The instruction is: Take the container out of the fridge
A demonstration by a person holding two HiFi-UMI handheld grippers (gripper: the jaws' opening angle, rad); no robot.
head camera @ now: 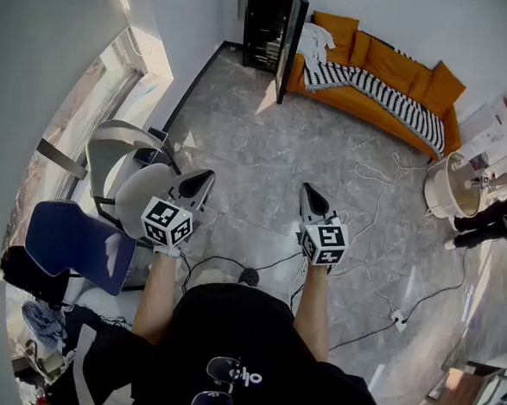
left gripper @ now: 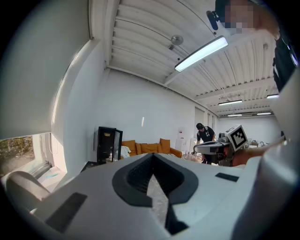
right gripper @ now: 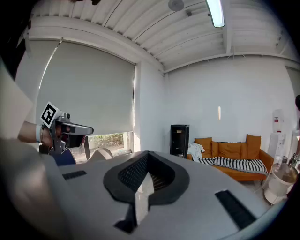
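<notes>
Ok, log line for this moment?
left hand-held gripper: shut, empty | right hand-held gripper: shut, empty | fridge: far off, door open

R tool [right gripper: 147, 164] jaws closed, empty, black fridge [right gripper: 179, 139] ahead, orange sofa [right gripper: 229, 151] beside it, L tool [right gripper: 86, 129] at left

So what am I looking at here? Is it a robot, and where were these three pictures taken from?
There is no robot. A person stands in a room holding a clamp tool in each hand: the left gripper and the right gripper. The top-down picture comes from a camera on the person's head. The other two come from cameras riding on each gripper, looking along its jaws. Both pairs of jaws are shut and hold nothing. Across the grey floor stands a black fridge, door open, beside an orange sofa. Cables lie on the floor.
</notes>
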